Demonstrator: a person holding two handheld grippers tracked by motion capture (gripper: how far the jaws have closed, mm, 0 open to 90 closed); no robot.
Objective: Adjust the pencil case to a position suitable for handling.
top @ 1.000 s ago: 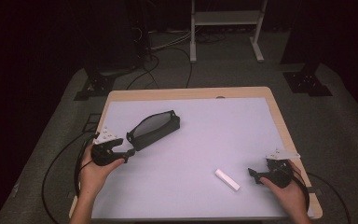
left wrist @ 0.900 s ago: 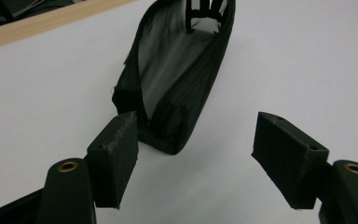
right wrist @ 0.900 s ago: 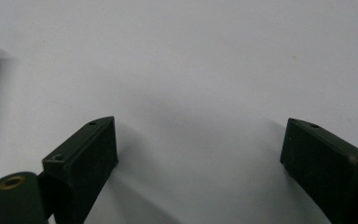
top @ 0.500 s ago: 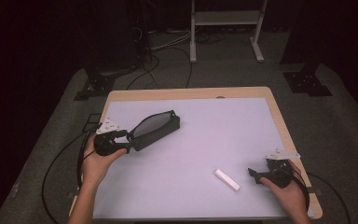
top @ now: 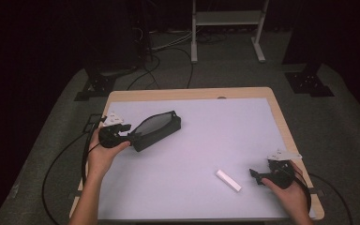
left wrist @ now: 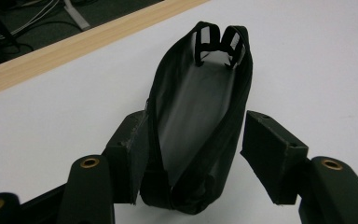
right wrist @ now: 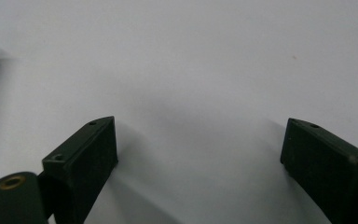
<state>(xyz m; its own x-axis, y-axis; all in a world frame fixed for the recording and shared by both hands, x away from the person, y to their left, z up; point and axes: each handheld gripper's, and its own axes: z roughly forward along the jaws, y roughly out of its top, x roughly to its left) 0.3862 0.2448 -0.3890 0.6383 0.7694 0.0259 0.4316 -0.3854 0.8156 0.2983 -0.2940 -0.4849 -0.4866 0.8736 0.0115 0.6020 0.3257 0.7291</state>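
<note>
Black pouch (top: 157,131) (zipper up) lies diagonally, pointing upper right.

The pouch (left wrist: 200,126) looks like black woven cloth, matt on its outer walls, with a smoother lining that catches a faint grey sheen and a stitched zip seam along one edge. The table (top: 187,93) has a pale wood rim with visible grain, and its top carries a smooth, matt white sheet. The small white block (top: 228,180) appears as plain matt plastic. The left gripper (left wrist: 193,163) has dull black plastic pads with brass-coloured metal rivets, as does the right gripper (right wrist: 200,163)
</note>
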